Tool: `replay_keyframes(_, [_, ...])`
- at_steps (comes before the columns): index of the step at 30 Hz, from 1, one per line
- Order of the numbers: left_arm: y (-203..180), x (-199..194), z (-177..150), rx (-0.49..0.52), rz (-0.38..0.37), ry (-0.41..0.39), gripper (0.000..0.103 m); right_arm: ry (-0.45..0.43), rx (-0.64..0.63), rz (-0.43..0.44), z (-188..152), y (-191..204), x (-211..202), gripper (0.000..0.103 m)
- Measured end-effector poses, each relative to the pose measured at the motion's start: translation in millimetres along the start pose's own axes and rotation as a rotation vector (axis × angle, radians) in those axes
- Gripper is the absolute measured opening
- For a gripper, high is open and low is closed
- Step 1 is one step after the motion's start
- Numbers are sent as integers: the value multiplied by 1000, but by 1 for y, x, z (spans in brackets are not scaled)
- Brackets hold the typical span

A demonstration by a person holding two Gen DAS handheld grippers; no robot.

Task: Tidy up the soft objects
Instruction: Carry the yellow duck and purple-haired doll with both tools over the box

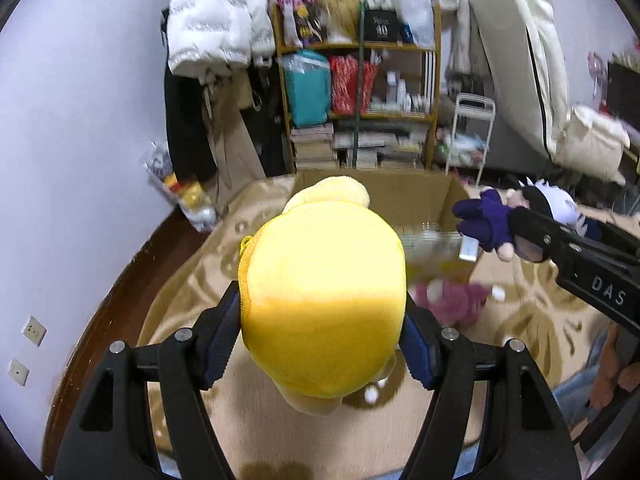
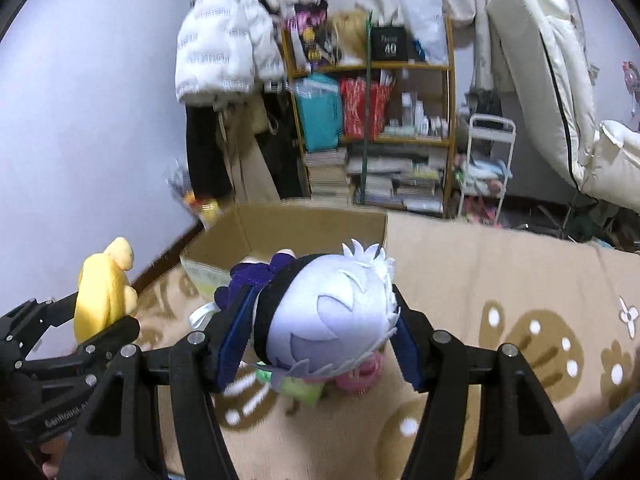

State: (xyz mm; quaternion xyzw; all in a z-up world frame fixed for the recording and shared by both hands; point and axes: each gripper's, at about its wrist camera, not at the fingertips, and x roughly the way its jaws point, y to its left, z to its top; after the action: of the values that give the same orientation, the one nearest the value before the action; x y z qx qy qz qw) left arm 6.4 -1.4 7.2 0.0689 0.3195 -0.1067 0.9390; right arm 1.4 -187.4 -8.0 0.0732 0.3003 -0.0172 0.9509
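My left gripper (image 1: 324, 320) is shut on a big yellow plush toy (image 1: 324, 280), held up above the patterned rug; the same yellow plush (image 2: 106, 288) shows at the left in the right wrist view. My right gripper (image 2: 316, 328) is shut on a white-haired doll in purple clothes (image 2: 332, 316), its head between the pads; the doll (image 1: 496, 224) and right gripper (image 1: 532, 236) appear at the right in the left wrist view. An open cardboard box (image 1: 452, 196) (image 2: 248, 232) stands just beyond both toys. A pink plush (image 1: 452, 300) lies on the rug beside the box.
A beige rug (image 2: 500, 280) with brown shapes covers the floor. Behind the box stand a crowded wooden shelf (image 1: 360, 100), hanging jackets (image 1: 212, 20) and a white folding stool (image 1: 472, 132). A pink and a green toy (image 2: 360, 372) lie under the doll. A bag of toys (image 1: 188, 196) leans at the left wall.
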Motion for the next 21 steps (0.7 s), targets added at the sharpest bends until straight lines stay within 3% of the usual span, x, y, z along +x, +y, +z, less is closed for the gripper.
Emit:
replay_keyframes(10, [10,3,35,-5,24,-105,70,-100,-13,22,26,-9,6,67])
replay_keyframes(15, [11,10,49,5,22,-96,70,-162,-73,2,39,-10,4,67])
replay_keyframes(21, [10,28,69,32,14,-79,70,-151,-73,-20,51,-12,15,67])
